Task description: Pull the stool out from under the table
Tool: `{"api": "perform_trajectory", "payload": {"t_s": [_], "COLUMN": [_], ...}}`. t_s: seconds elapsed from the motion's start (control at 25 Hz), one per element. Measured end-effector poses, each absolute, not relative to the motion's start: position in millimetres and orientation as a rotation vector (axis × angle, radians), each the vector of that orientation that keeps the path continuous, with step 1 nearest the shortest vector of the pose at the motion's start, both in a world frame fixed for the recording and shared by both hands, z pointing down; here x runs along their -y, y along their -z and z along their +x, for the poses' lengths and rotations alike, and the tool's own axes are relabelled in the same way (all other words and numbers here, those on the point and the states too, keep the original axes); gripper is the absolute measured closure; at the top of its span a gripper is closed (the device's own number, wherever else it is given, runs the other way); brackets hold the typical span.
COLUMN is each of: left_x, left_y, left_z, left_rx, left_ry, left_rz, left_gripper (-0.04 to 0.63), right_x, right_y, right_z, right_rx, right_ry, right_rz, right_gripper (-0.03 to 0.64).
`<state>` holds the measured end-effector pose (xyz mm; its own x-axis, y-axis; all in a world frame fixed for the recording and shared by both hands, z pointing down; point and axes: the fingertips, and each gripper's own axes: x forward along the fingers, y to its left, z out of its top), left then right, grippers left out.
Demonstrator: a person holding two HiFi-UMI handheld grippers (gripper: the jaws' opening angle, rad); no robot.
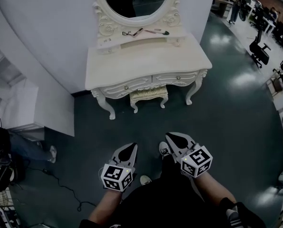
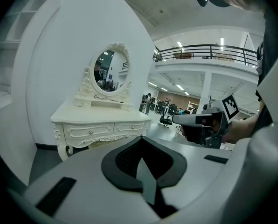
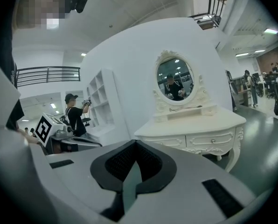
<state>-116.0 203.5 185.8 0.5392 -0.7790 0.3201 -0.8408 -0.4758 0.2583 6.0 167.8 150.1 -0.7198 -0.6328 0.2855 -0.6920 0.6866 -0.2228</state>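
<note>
A cream dressing table (image 1: 146, 65) with an oval mirror stands against the curved white wall. The small cream stool (image 1: 149, 95) is tucked under it, between its legs. Both grippers hover over the dark floor well short of the table and point at it. The left gripper (image 1: 132, 146) is shut with nothing held. The right gripper (image 1: 169, 136) is also shut and empty. In the left gripper view, the closed jaws (image 2: 141, 160) aim at the table (image 2: 99, 125), and a bit of the stool (image 2: 99, 143) shows beneath it. In the right gripper view, the jaws (image 3: 134, 164) face the table (image 3: 195, 129).
A white shelf unit (image 1: 18, 108) stands at the left, with a black cable (image 1: 61, 189) lying on the floor near it. Office chairs (image 1: 260, 51) stand far right. Small items lie on the table's upper shelf (image 1: 144, 32). Another person (image 3: 73, 113) stands by the shelves.
</note>
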Motion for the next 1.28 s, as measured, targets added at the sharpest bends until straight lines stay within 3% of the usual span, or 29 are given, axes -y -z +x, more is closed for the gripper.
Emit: {"api": "perform_trajectory", "payload": {"t_s": [0.56,1.12,1.28], "left_x": [-102,-5,13], "left_y": [-254,-351,-396], "left_z": [-102,-101,-114], "left_rx": [1.405,1.529,1.565], "left_ry": [-0.35,-0.453,-0.474], "left_rz": [2.302,2.289,2.279], "left_gripper": [0.597,0.597,0.597], "right_x": [-49,46,65], "right_y": [-206,-319,-361], "right_z": [49,68,59], "right_rx": [2.691,2.637,2.646], "right_ry": [-0.475,-0.529,-0.534], "right_rz": [1.084,1.079,1.048], "right_gripper": [0.589,0.585,0.52]}}
